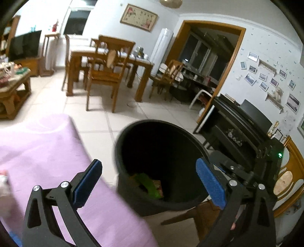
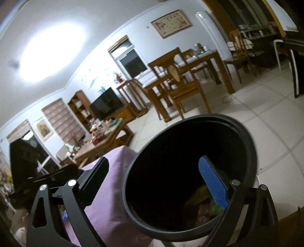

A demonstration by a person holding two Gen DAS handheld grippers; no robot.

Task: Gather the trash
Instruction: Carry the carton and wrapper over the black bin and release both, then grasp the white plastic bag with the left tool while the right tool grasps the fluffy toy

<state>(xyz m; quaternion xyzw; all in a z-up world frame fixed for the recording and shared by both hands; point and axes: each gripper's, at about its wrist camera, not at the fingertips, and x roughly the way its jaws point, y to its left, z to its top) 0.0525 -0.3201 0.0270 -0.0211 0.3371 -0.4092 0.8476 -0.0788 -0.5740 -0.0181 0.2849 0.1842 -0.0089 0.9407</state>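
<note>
Both your left gripper (image 1: 150,182) and right gripper (image 2: 157,182) hang over the black bin (image 1: 163,163), fingers wide and empty (wrappers (image 1: 150,185) lie inside). You seem between drops. Next, look for remaining trash on the pink-covered tabletop (image 1: 38,148).

We find no text that we can read: the lettering on the framed wall picture (image 1: 139,17) and on the green wrapper (image 1: 150,185) is blurred.

You can see one black bin (image 1: 161,201) with one green wrapper (image 1: 148,183) in it. There is one purple cloth (image 1: 43,150), one dining table (image 1: 140,63), one TV (image 1: 24,45), one picture in a frame (image 1: 139,17) and two tongs (image 1: 150,182) (image 2: 161,182).
</note>
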